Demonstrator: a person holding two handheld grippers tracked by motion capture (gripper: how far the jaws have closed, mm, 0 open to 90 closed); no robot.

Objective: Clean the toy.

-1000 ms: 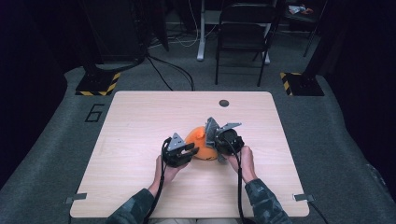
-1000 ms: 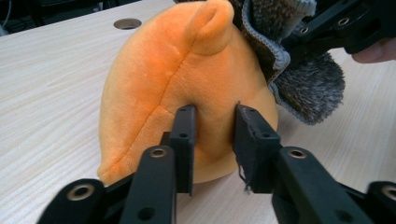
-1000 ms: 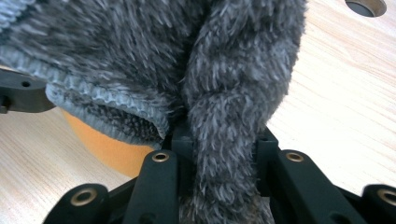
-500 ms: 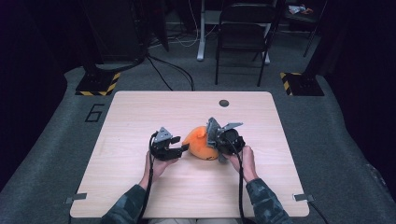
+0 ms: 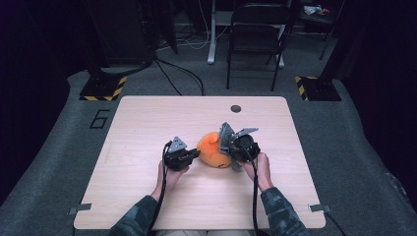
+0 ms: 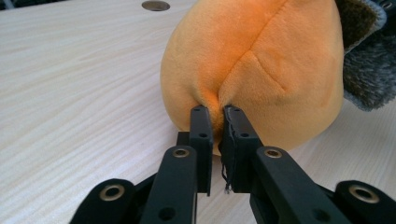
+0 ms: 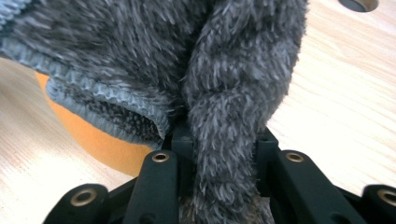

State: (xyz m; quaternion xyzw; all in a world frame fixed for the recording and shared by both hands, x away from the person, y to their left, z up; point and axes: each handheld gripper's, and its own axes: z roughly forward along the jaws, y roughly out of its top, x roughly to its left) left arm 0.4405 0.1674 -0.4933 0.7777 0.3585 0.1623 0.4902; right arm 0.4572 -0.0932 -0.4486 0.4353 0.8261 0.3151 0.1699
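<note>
With the left gripper [image 6: 215, 122] pinching only a thin fold of the orange plush toy [image 6: 261, 65] lying between both grippers, and the right gripper [image 7: 224, 140] clamped on its grey fuzzy cover [image 7: 187, 56], a pull might slip the fold free.

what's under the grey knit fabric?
The orange plush toy shows below the ribbed edge of the grey knit fabric. The right gripper is shut on a fold of that fabric; how far the toy reaches beneath it is covered.
</note>
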